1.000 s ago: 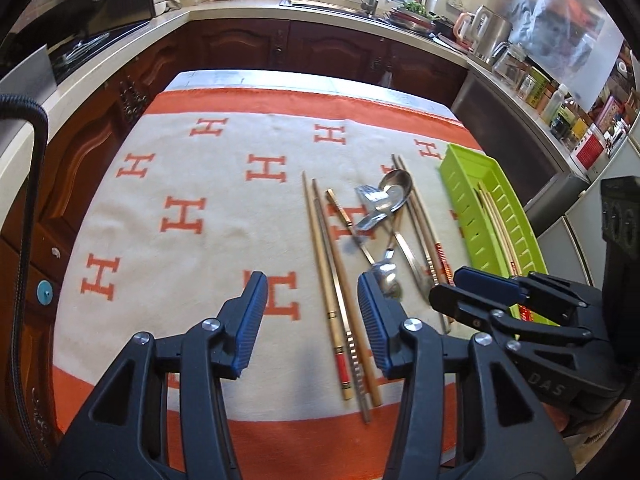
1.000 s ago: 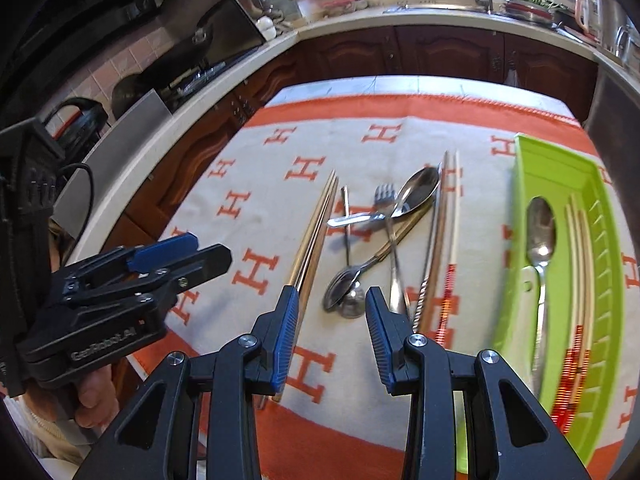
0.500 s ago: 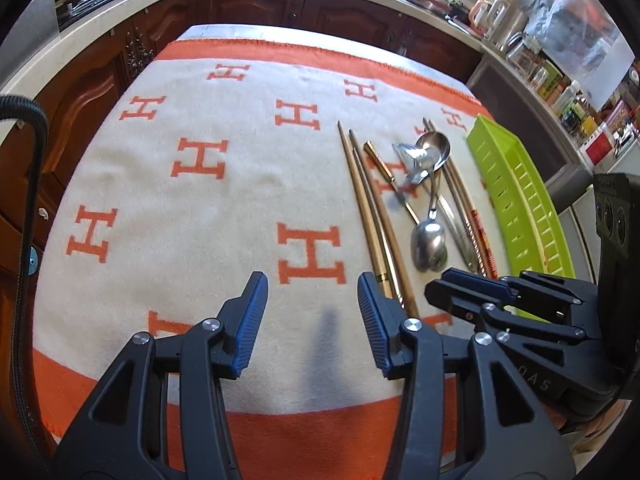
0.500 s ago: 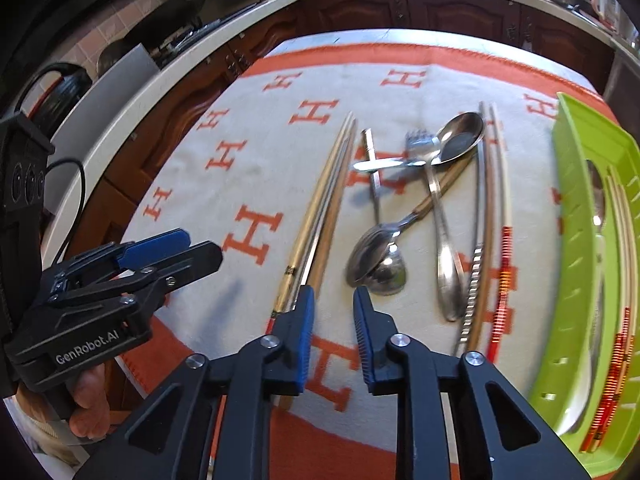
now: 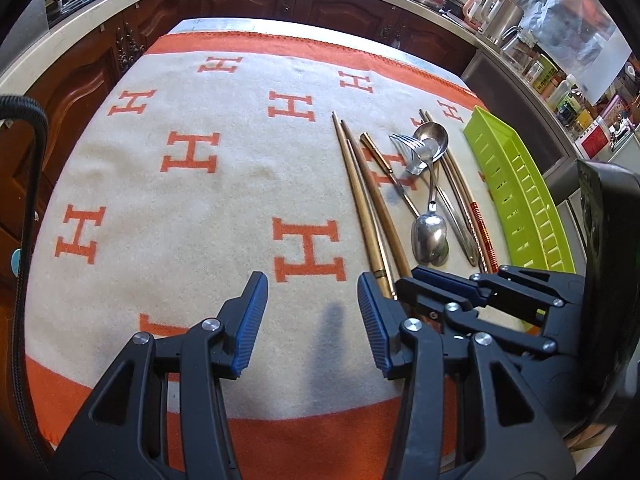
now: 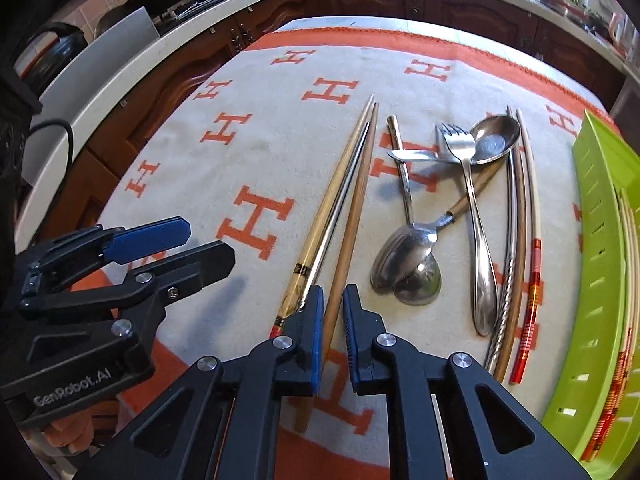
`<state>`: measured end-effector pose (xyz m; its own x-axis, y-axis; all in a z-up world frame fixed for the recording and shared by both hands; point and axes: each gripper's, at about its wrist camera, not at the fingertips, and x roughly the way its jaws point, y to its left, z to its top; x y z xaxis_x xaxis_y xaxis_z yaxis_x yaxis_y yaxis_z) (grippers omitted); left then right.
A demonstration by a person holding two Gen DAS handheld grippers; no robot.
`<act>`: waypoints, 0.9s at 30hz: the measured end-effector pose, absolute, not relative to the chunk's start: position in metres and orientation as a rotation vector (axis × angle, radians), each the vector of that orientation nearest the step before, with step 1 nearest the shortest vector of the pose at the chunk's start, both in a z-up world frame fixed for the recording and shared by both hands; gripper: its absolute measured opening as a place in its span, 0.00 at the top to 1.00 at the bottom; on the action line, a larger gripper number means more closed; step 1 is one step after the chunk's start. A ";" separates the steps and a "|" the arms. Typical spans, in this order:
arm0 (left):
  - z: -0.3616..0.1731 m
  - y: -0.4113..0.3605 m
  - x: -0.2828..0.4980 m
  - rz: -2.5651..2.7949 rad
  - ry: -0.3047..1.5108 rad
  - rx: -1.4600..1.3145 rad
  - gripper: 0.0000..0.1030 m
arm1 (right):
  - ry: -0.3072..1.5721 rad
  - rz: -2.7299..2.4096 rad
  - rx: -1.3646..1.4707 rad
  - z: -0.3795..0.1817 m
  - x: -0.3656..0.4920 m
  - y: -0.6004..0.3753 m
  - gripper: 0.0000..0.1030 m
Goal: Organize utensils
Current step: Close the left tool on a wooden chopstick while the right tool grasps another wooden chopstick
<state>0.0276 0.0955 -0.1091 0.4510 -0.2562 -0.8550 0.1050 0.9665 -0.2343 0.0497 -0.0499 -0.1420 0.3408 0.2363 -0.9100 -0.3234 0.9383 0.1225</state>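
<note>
Loose utensils lie on the orange-and-cream blanket: a brown chopstick, a pale chopstick with a thin metal one beside it, two overlapping spoons, a fork, a large spoon and red-banded chopsticks. My right gripper is low over the near end of the brown chopstick. Its jaws are closing with the chopstick between them, and a slim gap still shows. My left gripper stands open over bare blanket, just left of the chopsticks, with nothing between its fingers.
A green slotted tray lies along the right edge of the blanket with chopsticks inside. Dark wooden cabinets and a pale countertop ring the table. Jars and a kettle crowd the counter at far right.
Both grippers have sunk toward the blanket. The right jaws have narrowed and now straddle the brown chopstick's near end. The left jaws keep the same width.
</note>
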 end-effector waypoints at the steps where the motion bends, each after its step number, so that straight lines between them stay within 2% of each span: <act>1: -0.109 0.095 0.029 -0.228 1.084 -0.161 0.58 | 1.160 0.361 -0.103 -0.142 0.049 -0.047 0.89; 7: -0.112 0.091 0.038 -0.241 1.102 -0.188 0.58 | 1.154 0.358 -0.066 -0.142 0.050 -0.053 0.94; 14: -0.120 0.076 0.047 -0.272 1.148 -0.192 0.58 | 1.144 0.375 0.094 -0.135 0.050 -0.080 0.94; 19: -0.125 0.067 0.052 -0.235 1.173 -0.174 0.68 | 1.115 0.378 0.134 -0.126 0.048 -0.093 0.94; 27: -0.125 0.052 0.059 -0.167 1.176 -0.106 0.69 | 1.098 0.392 0.165 -0.123 0.044 -0.104 0.95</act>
